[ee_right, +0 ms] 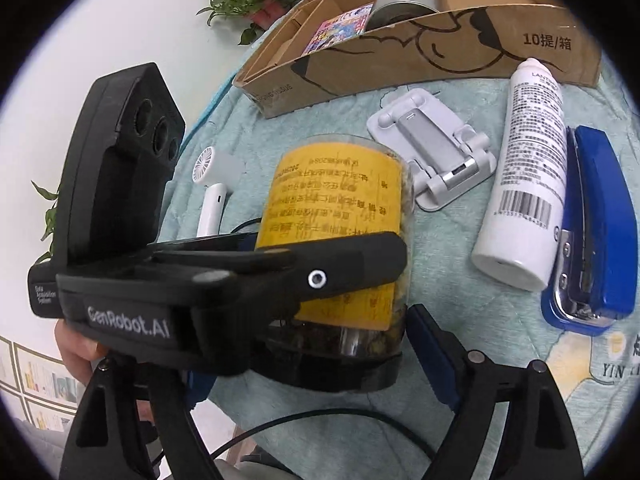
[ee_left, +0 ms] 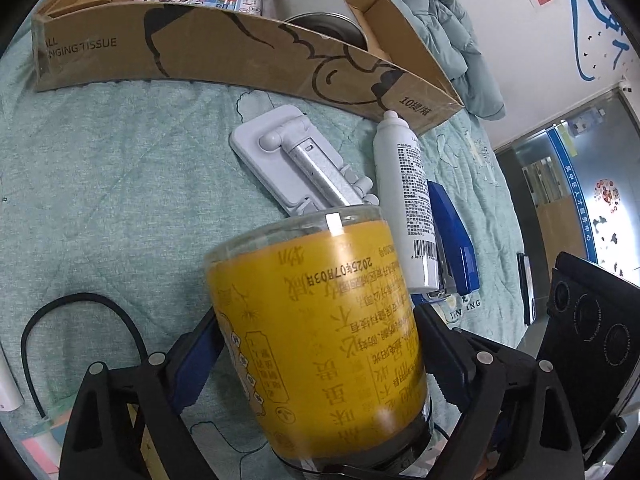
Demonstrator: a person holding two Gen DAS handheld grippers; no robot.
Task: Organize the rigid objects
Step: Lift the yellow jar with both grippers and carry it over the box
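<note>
Left wrist view: left claw (ee_left: 320, 364) grips the yellow-labelled jar (ee_left: 320, 328).
The jar hangs tilted above the green quilt (ee_left: 120, 200), near the cardboard box (ee_left: 224, 48); the right claw (ee_right: 308, 360) stands open around its black lid.

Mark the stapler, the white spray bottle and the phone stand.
stapler (ee_right: 600, 216), right wrist view, blue top cover.
white spray bottle (ee_right: 528, 160), right wrist view, printed label mid-body.
phone stand (ee_left: 320, 172), left wrist view, silver folded arm.
</note>
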